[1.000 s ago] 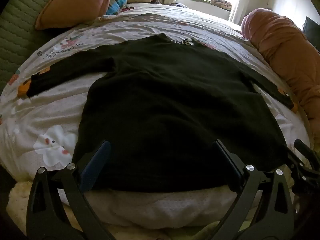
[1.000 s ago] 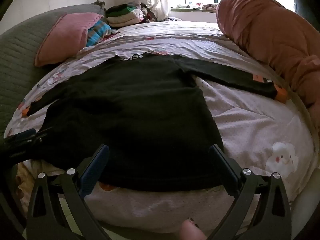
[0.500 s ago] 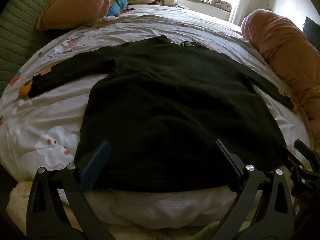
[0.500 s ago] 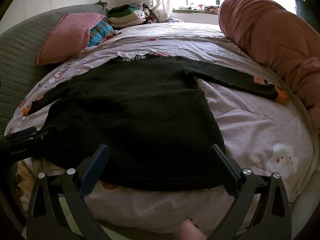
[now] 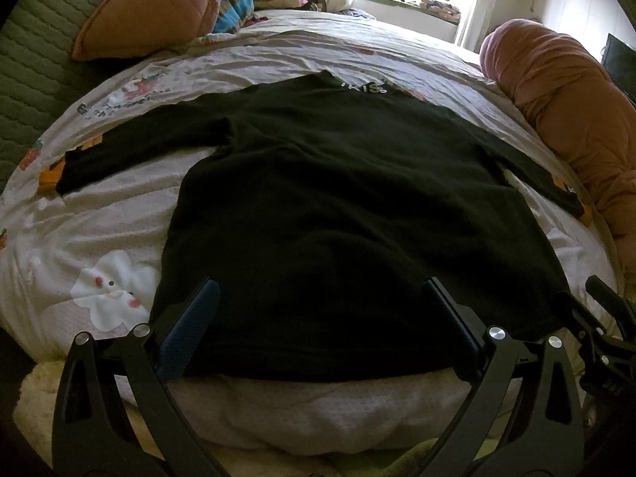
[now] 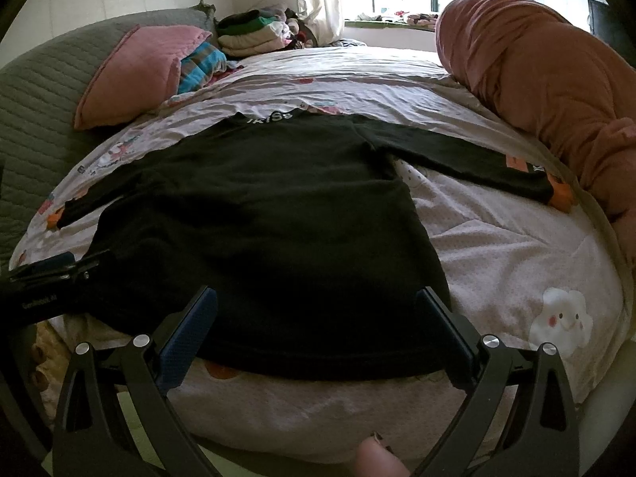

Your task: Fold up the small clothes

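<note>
A black long-sleeved top (image 5: 342, 206) lies flat on the bed, collar far, both sleeves spread out, hem at the near edge. It also shows in the right wrist view (image 6: 262, 218). My left gripper (image 5: 322, 298) is open and empty, its fingers over the hem's left half. My right gripper (image 6: 318, 298) is open and empty over the hem's right half. Each gripper shows at the edge of the other's view: the right gripper (image 5: 600, 318) and the left gripper (image 6: 55, 266).
The bed has a pale printed cover (image 5: 99, 230). A pink pillow (image 5: 155, 8) and a pile of folded clothes (image 6: 254, 31) lie at the far left. A rolled pink-brown duvet (image 6: 536, 71) runs along the right side. A grey quilted headboard (image 6: 35, 103) stands left.
Both grippers have eased back and up a little, so the top sits slightly lower in view. The jaws stay open. The top has not moved.
</note>
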### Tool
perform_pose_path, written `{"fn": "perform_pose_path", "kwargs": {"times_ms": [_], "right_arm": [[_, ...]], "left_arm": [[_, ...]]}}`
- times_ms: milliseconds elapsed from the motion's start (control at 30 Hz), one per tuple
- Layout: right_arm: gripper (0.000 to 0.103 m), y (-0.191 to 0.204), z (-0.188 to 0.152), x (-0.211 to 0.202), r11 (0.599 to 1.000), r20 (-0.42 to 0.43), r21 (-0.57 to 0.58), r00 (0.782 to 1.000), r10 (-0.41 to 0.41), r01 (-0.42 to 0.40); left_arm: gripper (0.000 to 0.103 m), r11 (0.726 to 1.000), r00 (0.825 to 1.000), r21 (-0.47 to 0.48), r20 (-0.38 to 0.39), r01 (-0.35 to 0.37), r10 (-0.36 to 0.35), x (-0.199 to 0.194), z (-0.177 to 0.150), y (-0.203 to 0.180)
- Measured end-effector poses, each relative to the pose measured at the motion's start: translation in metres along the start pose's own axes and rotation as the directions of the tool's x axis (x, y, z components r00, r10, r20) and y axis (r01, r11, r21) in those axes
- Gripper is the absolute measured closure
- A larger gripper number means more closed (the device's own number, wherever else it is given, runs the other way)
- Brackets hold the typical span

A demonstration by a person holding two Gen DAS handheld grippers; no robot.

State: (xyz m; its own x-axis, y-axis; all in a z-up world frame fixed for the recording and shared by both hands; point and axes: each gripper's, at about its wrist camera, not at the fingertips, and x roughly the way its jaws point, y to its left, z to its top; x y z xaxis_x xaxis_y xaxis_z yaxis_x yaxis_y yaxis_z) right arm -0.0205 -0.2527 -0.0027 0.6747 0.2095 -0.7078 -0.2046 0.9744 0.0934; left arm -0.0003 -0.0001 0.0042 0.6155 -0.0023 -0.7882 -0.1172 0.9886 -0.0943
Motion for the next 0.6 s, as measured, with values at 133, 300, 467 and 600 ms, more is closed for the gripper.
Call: {"fn": "perform_pose_path", "kwargs": {"times_ms": [133, 300, 467, 600], "right_arm": [[0.004, 0.0016, 0.0001, -0.0001, 1.0, -0.004, 0.002, 1.0, -0.003, 0.003], [0.004, 0.0005, 0.0008, 0.0003, 1.0, -0.002, 0.002, 1.0, -0.004, 0.004], [0.004, -0.0002, 0.0009, 0.0002, 1.0, -0.003, 0.004, 1.0, -0.002, 0.002], [0.004, -0.0009, 0.0008, 0.0003, 1.0, -0.002, 0.005, 1.0, -0.003, 0.003]], "left_arm": [[0.008, 1.0, 1.0, 0.001, 0.001, 0.001, -0.001, 0.0, -0.0007, 0.0001], [0.008, 1.0, 1.0, 0.001, 0.003, 0.002, -0.002, 0.0001, -0.0009, 0.0002], [0.008, 1.0, 1.0, 0.001, 0.004, 0.0, 0.0, 0.0002, 0.0004, 0.0024], [0.008, 1.0, 1.0, 0.0, 0.004, 0.001, -0.001, 0.0002, 0.0003, 0.0025]]}}
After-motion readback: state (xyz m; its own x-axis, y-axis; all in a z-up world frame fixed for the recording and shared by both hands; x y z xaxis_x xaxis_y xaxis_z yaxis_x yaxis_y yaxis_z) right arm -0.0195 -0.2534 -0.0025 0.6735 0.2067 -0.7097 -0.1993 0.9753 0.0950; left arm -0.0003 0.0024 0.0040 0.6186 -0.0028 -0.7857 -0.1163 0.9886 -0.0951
